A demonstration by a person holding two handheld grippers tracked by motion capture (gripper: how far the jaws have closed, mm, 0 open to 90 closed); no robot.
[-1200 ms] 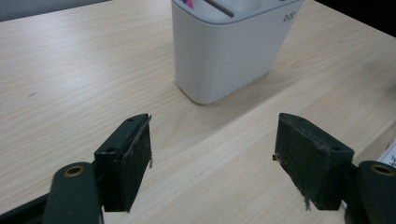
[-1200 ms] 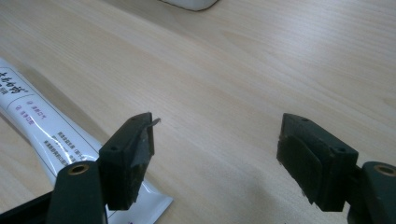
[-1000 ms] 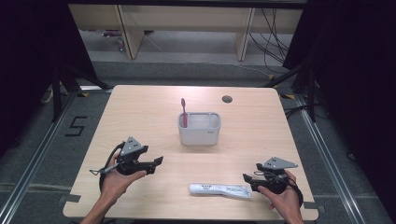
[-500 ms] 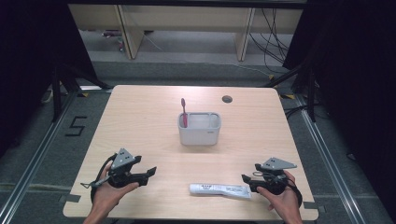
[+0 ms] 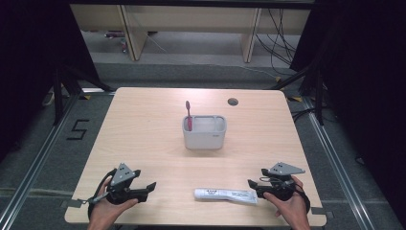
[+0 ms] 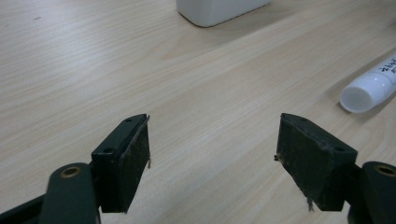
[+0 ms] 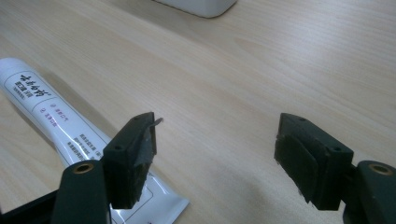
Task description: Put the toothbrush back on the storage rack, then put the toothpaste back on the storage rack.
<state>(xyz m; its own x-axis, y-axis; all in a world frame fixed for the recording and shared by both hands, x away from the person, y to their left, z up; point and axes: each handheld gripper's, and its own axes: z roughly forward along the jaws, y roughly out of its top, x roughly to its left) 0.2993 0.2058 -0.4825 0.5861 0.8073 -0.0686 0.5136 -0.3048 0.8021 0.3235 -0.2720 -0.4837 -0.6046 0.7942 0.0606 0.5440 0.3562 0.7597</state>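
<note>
My left gripper (image 5: 143, 188): I held it low over the near left part of the table (image 5: 143, 124), its jaws standing wide apart with only bare wood between them.
My right gripper (image 5: 256, 184): I held it at the near right, its jaws likewise spread and clamped on nothing.
Toothpaste tube (image 5: 225, 195): it lay flat near the front edge, between my two grippers. Its crimped tail sat just beside my right gripper; in the right gripper view that tail (image 7: 70, 135) passed under the left-hand jaw, and I could not tell whether they touched. Its white cap (image 6: 362, 93) pointed toward my left gripper, well apart from it.
Holder (image 5: 204, 136): the white tub stood upright near the middle of the table, farther off than the tube.
Toothbrush (image 5: 188, 115): the pink brush stood upright in the holder's left end.
</note>
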